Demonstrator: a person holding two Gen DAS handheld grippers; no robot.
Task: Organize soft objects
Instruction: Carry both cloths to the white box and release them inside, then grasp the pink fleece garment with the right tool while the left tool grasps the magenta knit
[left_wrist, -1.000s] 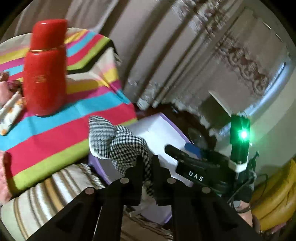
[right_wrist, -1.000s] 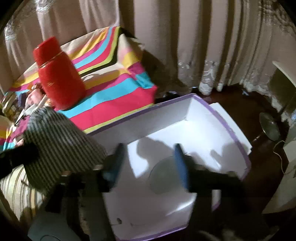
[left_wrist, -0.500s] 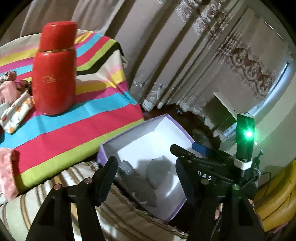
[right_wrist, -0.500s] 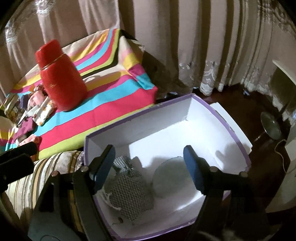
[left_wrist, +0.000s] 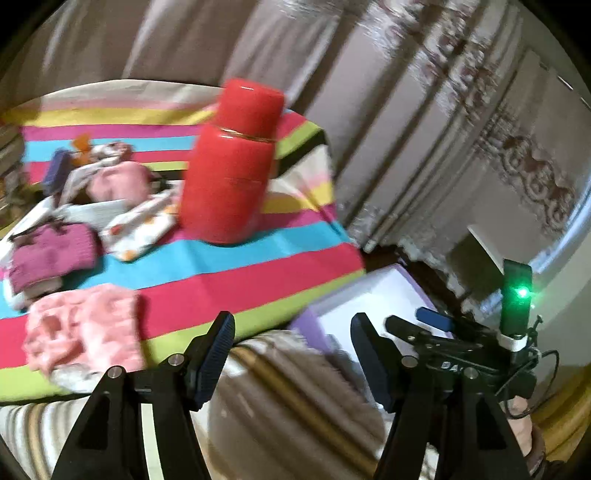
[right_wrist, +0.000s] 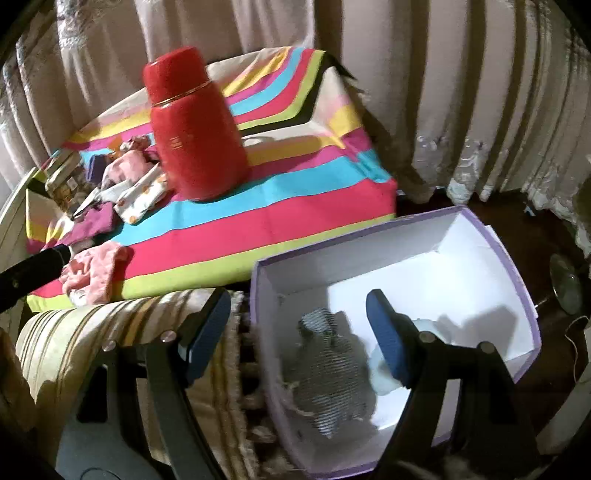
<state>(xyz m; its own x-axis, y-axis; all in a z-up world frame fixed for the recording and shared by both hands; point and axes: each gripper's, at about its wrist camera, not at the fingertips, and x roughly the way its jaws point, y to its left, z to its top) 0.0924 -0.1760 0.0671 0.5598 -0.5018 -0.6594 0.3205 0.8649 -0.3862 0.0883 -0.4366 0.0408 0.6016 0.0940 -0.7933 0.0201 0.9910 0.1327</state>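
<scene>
Between placements: a checked cloth (right_wrist: 328, 369) lies in the box (right_wrist: 517, 280), more cloths, such as the pink one (left_wrist: 85, 328), wait on the striped cover (left_wrist: 236, 288). Left tool (left_wrist: 291, 358) and right tool (right_wrist: 299, 332) gape wide, empty, angled downward; next comes a reach to the pink cloth

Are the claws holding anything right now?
No. The left claw and the right claw are both open and hold nothing. The checked cloth lies loose in the purple box.

Glossy red flask (right_wrist: 192, 129), woven checked cloth (right_wrist: 328, 373)
</scene>
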